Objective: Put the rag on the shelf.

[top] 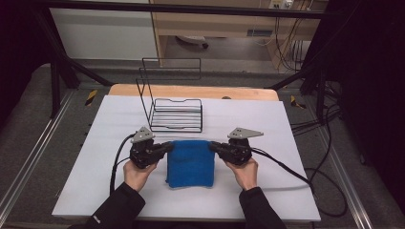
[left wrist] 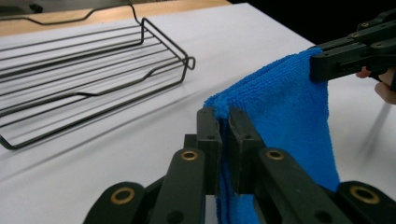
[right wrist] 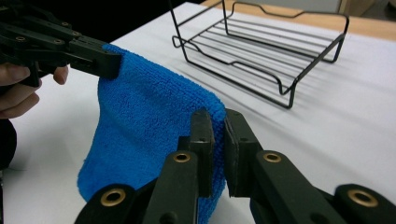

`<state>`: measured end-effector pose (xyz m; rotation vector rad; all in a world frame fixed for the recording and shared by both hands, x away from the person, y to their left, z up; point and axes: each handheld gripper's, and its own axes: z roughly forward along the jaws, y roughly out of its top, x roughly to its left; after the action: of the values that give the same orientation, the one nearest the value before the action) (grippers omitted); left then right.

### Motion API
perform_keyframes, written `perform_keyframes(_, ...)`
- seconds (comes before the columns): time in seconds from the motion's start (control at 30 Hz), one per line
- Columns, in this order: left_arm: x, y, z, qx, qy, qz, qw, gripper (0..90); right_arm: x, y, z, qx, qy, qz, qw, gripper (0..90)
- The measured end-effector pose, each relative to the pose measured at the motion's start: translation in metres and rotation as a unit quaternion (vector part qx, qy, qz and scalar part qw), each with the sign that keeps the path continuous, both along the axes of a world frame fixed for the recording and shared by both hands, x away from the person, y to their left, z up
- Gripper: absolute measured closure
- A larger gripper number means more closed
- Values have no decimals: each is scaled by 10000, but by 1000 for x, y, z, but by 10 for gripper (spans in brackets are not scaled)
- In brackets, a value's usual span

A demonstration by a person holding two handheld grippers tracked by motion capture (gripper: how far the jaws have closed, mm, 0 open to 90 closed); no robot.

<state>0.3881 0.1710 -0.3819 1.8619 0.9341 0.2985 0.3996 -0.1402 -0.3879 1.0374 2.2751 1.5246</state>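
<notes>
A person holds a tool in each hand over a white worktop point(top: 267, 181). The left tool point(top: 168, 147) and right tool point(top: 213, 146) each have their jaws closed tight on an upper corner of a blue cloth point(top: 191, 163), which lies just in front of a wire rack point(top: 175, 114). In both gripper views the cloth hangs from the pinched corners with its top edge sagging between them and its lower part reaching the worktop. The step looks like lifting or spreading the cloth; to do it well, both tools should rise level and together, with firm grips, pulling gently apart so the edge straightens without slipping. The cloth is soft, fuzzy microfibre, apparently doubled, and drapes limply. The rack is thin, rigid black wire with a barred floor and a tall back. The worktop is smooth and matte.
</notes>
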Motion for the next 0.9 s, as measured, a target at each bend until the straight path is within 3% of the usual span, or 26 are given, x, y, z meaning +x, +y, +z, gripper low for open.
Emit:
perform_keyframes(0.13, -5, 1, 8, -72, -205, 6, 9998, 841, -3, -1, 7, 97, -160, 4, 9998, 836)
perform_keyframes(0.53, -15, 2, 25, -233, -495, 21, 9985, 841, -11, -3, 23, 239, -466, 17, 9986, 836)
perform_keyframes(0.9, -19, 4, 44, -454, -779, 63, 9959, 841, -20, -3, 51, 355, -917, -53, 9951, 837)
